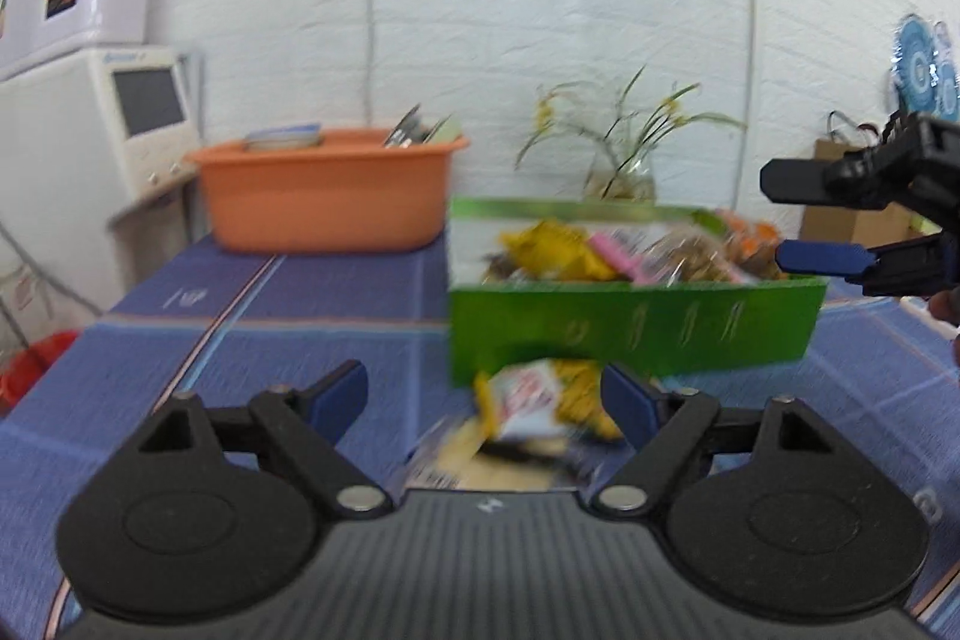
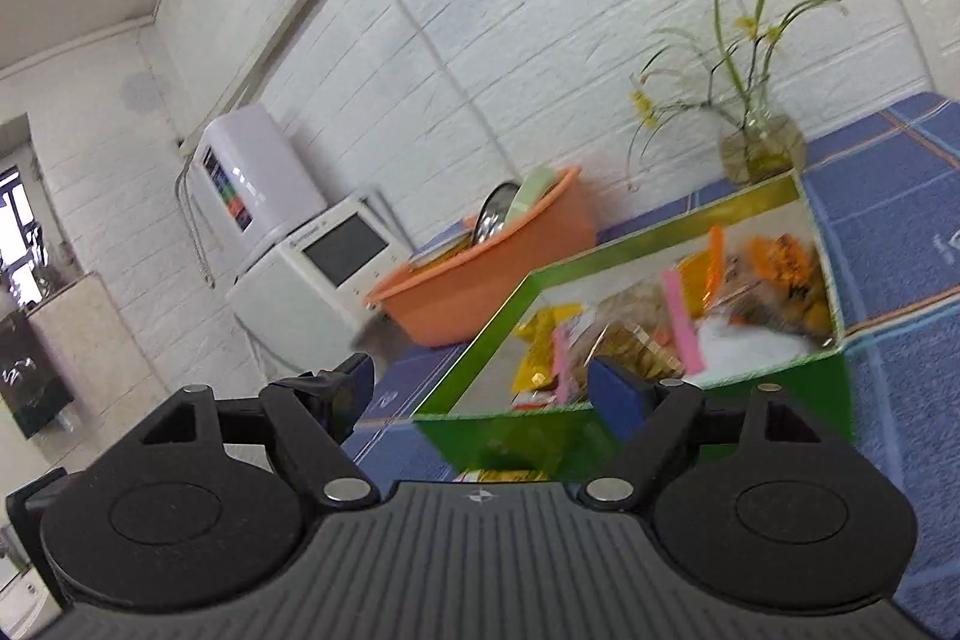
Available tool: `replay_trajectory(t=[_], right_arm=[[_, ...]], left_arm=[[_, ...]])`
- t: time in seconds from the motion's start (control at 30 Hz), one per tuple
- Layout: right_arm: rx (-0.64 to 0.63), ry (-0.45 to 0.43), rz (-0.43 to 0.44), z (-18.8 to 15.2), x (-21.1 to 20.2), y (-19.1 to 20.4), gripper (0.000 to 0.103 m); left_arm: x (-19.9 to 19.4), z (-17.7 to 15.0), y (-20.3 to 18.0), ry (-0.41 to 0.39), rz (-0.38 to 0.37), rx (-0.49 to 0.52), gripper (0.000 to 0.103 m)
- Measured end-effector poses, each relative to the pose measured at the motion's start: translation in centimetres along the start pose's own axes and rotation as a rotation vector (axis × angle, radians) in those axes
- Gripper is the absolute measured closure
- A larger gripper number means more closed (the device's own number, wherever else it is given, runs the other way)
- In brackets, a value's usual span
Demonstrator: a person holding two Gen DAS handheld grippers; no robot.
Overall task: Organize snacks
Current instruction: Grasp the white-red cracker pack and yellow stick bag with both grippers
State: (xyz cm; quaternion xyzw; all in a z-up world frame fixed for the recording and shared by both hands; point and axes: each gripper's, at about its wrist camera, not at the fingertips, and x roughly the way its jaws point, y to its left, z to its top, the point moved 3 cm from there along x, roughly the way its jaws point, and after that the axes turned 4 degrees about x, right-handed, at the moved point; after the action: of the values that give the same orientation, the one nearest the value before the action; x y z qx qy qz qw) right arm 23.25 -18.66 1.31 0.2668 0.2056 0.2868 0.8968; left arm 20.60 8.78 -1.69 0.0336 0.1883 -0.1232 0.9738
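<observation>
Hovering low at frame centre, left gripper with fingers spread over blurred yellow-and-white snack packets before green cardboard box; right gripper spread wide, empty.

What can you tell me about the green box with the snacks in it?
The green box looks like shiny cardboard, open on top, with pale inside walls and blurry markings on its front. It sits upright on the blue tablecloth, to the right of the orange tub. Many snack packets lie inside, yellow, pink and orange. Neither gripper touches it.
</observation>
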Motion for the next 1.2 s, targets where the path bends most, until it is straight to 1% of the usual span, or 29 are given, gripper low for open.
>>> replay_trajectory(t=[0.1,0.2,0.27,0.37,0.47,0.53,0.6,0.67,0.73,0.8,0.83,0.87,0.9,0.93,0.97,1.0,1.07,1.2], right_arm=[[0.027,0.095,0.024,-1.8,1.5,0.9,0.000],[0.043,0.166,0.014,-3.3,2.5,1.2,0.000],[0.055,0.174,-0.001,-3.7,2.6,0.9,0.000],[0.094,0.157,-0.024,-3.7,2.7,0.0,0.000],[0.165,0.131,-0.055,-3.4,3.4,-1.6,0.000],[0.220,0.132,-0.073,-3.4,4.3,-2.7,0.000],[0.263,0.156,-0.086,-3.5,5.3,-3.4,0.000],[0.298,0.171,-0.090,-3.7,6.2,-3.9,0.000],[0.278,0.170,-0.097,-3.6,7.0,-3.8,0.000],[0.229,0.202,-0.104,-3.6,8.0,-3.2,0.000],[0.211,0.221,-0.086,-3.6,8.6,-2.9,0.000],[0.202,0.241,-0.069,-3.7,9.1,-2.6,0.000],[0.197,0.261,-0.069,-3.8,9.5,-2.4,0.000],[0.192,0.288,-0.088,-4.0,9.9,-2.2,0.027],[0.174,0.288,-0.122,-4.1,10.0,-2.2,0.050],[0.163,0.286,-0.122,-4.1,10.0,-2.2,0.051],[0.180,0.278,-0.119,-4.4,9.4,-2.3,0.054],[0.180,0.243,-0.131,-4.7,7.7,-2.2,0.055]], left_arm=[[0.4,-1.4,0.8,0.049,-0.014,-0.025,0.020],[0.9,-1.9,0.9,0.076,-0.041,-0.032,0.020],[1.2,-2.0,0.7,0.092,-0.047,-0.027,0.020],[1.2,-1.6,0.2,0.078,-0.072,-0.017,0.020],[2.1,-0.5,-0.3,0.071,-0.138,0.002,0.020],[3.7,0.3,-0.4,0.097,-0.200,-0.025,0.020],[5.7,0.8,-0.1,0.145,-0.211,-0.082,0.020],[7.5,0.9,0.1,0.182,-0.214,-0.113,0.021],[8.8,0.7,-0.1,0.213,-0.219,-0.107,0.021],[9.2,0.6,-0.7,0.200,-0.216,-0.076,0.021],[9.2,0.5,-0.9,0.197,-0.214,-0.068,0.022],[9.2,0.5,-1.2,0.195,-0.219,-0.060,0.026],[9.1,0.4,-1.5,0.193,-0.223,-0.045,0.029],[9.0,0.4,-1.8,0.194,-0.219,-0.025,0.030],[8.8,0.3,-2.0,0.187,-0.201,-0.002,0.035],[8.6,0.3,-2.1,0.185,-0.206,-0.001,0.038],[8.4,0.4,-2.0,0.191,-0.215,-0.009,0.038],[7.8,0.4,-2.6,0.187,-0.229,0.018,0.038]])
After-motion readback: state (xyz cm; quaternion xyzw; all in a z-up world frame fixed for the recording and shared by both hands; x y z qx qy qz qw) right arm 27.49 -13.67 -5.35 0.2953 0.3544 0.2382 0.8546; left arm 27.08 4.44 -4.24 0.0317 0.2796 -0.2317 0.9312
